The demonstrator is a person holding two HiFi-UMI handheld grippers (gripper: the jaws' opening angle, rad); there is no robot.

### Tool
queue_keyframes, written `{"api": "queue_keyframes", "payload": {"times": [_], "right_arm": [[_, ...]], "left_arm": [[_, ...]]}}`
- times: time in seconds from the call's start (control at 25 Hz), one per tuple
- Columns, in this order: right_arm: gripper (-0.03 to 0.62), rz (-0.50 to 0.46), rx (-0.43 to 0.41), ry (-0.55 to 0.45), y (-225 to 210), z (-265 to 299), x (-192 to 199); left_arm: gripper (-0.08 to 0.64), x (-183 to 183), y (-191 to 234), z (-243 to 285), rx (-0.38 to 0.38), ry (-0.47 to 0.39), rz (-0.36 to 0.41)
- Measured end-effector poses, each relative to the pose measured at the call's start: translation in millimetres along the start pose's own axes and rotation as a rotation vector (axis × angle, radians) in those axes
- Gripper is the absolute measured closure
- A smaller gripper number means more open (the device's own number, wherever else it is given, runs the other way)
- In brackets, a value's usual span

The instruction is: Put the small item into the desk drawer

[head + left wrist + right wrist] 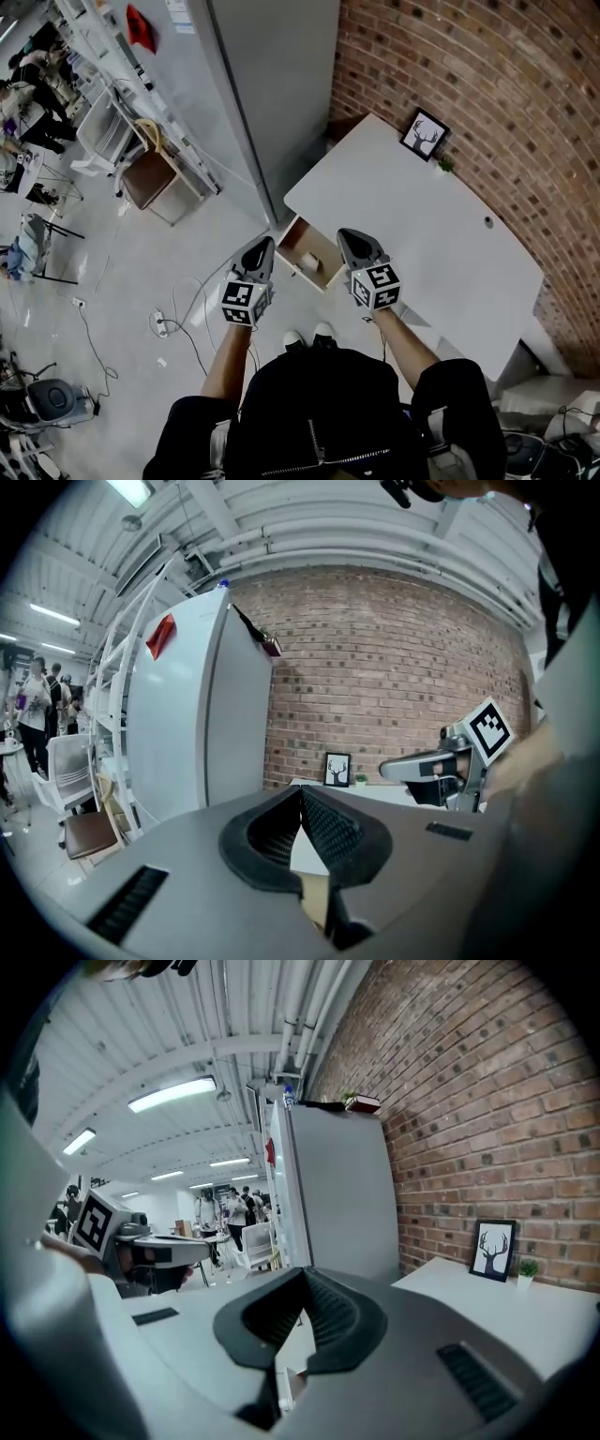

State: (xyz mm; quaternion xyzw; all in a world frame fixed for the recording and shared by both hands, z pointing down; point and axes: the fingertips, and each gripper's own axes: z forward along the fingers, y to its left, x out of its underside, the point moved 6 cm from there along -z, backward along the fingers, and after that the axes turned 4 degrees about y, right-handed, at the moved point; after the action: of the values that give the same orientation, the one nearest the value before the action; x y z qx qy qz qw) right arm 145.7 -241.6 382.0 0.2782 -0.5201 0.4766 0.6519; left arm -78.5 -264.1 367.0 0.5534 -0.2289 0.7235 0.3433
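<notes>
Nearest, the left gripper and the right gripper are held side by side with the jaws of each pressed together and nothing between them. Both are pointed away from the person, over the open drawer. The drawer is pulled out to the left from the near left end of the white desk. A small pale item is seen lying inside the wood-toned drawer. It is too small for its long axis or heading to be made out. A framed antler picture and a little plant are set at the desk's far edge, against the brick wall. Nothing is seen across the drawer's opening.
</notes>
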Motion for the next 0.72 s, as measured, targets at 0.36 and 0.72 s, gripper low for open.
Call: {"api": "queue_keyframes", "payload": {"times": [0.36,0.72], "right_arm": [[0.588,-0.025,0.022,-0.075,-0.4,-9.7,-27.1],[0.588,-0.066,0.036,-0.095,4.4,-8.8,-29.6]], "left_arm": [[0.54,-14.8,2.4,4.1,0.0,-0.035,-0.002],[0.54,-16.7,6.8,6.3,0.005,-0.036,0.001]]}}
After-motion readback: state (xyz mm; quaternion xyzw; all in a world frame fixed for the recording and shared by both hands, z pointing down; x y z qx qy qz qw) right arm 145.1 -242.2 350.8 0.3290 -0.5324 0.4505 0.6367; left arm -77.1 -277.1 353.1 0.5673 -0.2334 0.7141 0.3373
